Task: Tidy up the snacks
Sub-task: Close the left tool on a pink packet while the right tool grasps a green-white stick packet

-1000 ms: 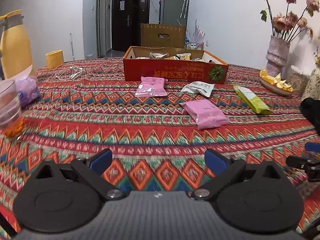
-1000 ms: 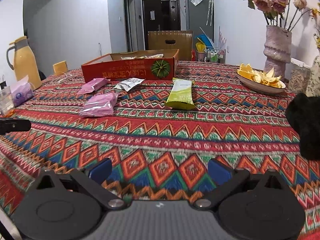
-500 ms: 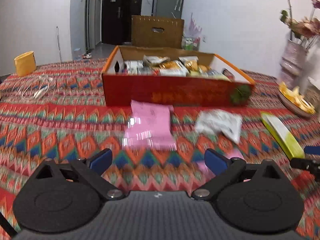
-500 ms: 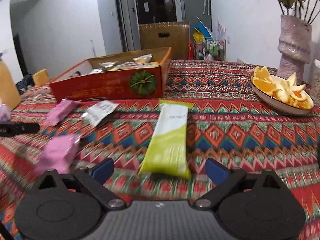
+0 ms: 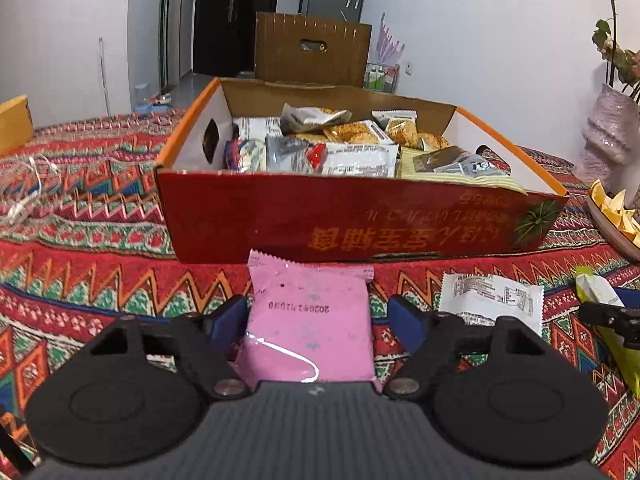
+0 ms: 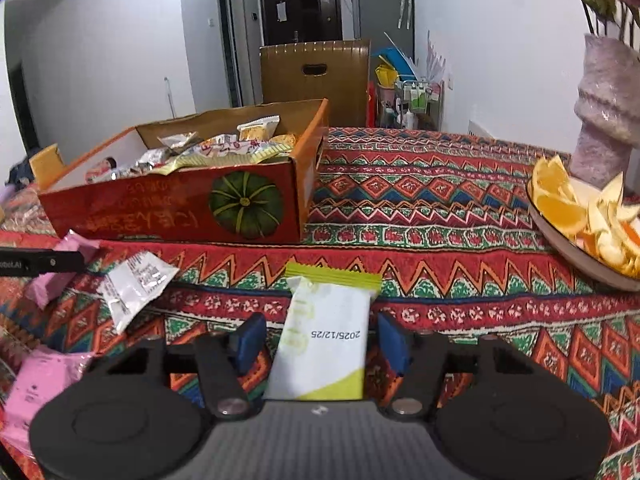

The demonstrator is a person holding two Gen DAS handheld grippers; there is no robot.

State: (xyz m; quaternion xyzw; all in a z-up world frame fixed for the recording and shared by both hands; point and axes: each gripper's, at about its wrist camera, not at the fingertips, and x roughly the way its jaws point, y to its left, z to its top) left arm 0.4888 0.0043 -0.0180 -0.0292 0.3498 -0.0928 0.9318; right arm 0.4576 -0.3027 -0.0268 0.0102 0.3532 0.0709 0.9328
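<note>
Left wrist view shows your left tongs [image 5: 318, 320] closing around a glossy pink packet [image 5: 308, 332] lying flat on the woven zigzag desk [image 5: 100, 248] cloth before the red cardboard box [image 5: 360, 220], blue pads not yet pressing. Your right tongs [image 6: 318, 344] close likewise around a slim white-and-green packet [image 6: 324, 344], its near end hidden.

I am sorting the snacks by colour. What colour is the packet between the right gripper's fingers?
White and lime green packet; the right wrist view shows it best.
</note>
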